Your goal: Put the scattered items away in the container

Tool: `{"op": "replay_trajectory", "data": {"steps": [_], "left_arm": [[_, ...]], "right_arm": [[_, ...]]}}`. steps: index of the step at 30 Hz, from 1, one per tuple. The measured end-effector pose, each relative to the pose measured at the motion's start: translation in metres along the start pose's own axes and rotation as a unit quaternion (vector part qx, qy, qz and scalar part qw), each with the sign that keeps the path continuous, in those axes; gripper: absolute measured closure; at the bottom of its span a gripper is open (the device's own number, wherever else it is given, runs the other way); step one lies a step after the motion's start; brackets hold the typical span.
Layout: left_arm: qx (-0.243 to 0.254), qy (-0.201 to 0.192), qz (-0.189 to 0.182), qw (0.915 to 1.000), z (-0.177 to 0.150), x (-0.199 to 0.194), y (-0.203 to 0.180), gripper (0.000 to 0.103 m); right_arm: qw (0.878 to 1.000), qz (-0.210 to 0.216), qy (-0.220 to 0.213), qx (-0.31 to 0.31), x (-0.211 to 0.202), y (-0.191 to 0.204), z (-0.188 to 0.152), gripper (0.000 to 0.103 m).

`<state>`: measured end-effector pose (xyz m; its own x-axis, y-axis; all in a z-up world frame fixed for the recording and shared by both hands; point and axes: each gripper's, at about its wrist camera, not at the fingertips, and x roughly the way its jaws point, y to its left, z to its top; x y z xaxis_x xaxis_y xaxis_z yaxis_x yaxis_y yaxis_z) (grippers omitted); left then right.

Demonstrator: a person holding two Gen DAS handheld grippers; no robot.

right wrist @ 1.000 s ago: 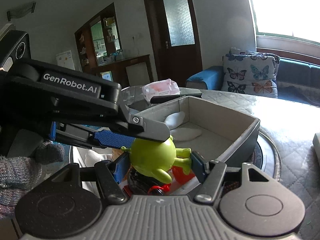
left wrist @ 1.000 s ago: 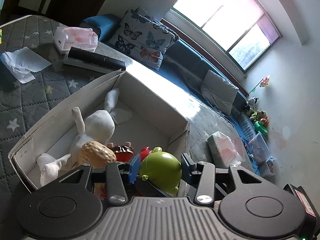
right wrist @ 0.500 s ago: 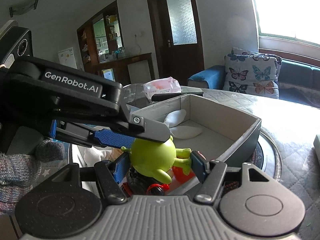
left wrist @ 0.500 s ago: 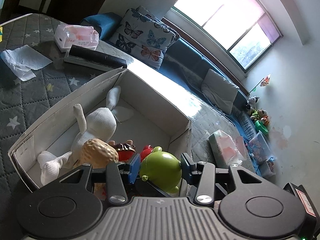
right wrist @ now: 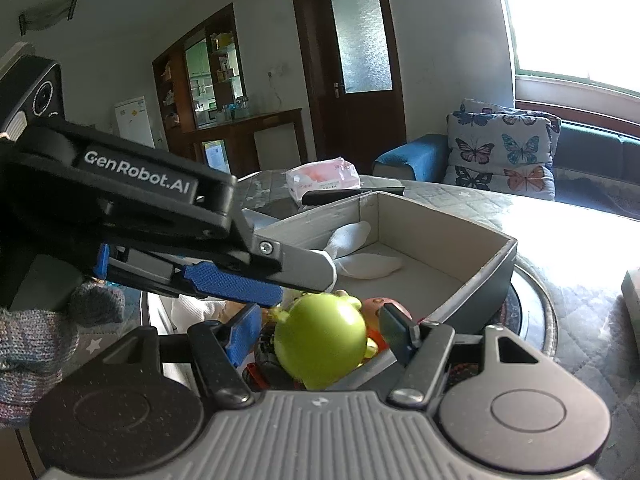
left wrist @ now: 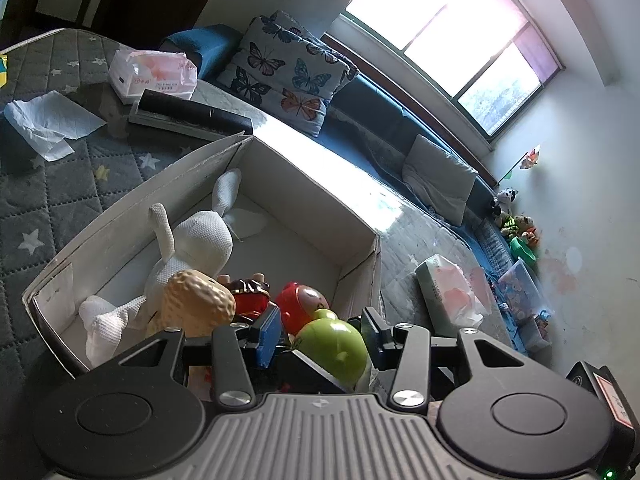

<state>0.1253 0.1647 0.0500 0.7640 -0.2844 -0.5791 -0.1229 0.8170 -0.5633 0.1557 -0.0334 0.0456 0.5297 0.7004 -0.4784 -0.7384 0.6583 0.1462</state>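
The green toy (right wrist: 320, 344), round, hard and glossy, probably light and slippery, sits between the right gripper (right wrist: 320, 334) pads at the near end of the box (left wrist: 304, 184). Whether they press on it I cannot tell. The left gripper (left wrist: 320, 334) stands wide around it; grip across its widest middle.
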Motion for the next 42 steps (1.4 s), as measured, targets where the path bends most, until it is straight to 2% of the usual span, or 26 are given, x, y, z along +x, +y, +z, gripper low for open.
{"op": "replay_trajectory", "data": {"steps": [15,16,17,18,27,34,42], "left_arm": [[0.012,-0.012,0.005,0.9998,-0.007,-0.019,-0.006,0.056],[0.014,-0.014,0.006,0.9998,-0.008,-0.021,-0.007,0.056],[0.015,-0.017,0.008,0.9997,-0.009,-0.024,-0.007,0.056],[0.017,-0.019,0.009,0.9996,-0.011,-0.026,-0.008,0.056],[0.044,-0.034,0.028,0.9981,-0.032,-0.050,-0.014,0.056],[0.082,-0.049,0.041,0.9946,-0.050,-0.068,-0.024,0.056],[0.103,-0.059,0.062,0.9910,-0.073,-0.086,-0.027,0.056]], "right_arm": [[1.000,-0.011,-0.008,0.004,-0.020,0.000,-0.001,0.035],[1.000,-0.013,-0.008,0.005,-0.022,0.000,-0.001,0.034],[1.000,-0.015,-0.008,0.005,-0.024,0.000,-0.002,0.027],[1.000,-0.018,-0.008,0.005,-0.027,0.000,-0.002,0.025],[0.999,-0.027,0.005,0.040,-0.046,0.002,-0.007,0.021],[0.998,-0.041,0.019,0.048,-0.060,0.013,-0.013,0.017],[0.997,-0.042,0.027,0.064,-0.074,0.024,-0.022,0.014]]}}
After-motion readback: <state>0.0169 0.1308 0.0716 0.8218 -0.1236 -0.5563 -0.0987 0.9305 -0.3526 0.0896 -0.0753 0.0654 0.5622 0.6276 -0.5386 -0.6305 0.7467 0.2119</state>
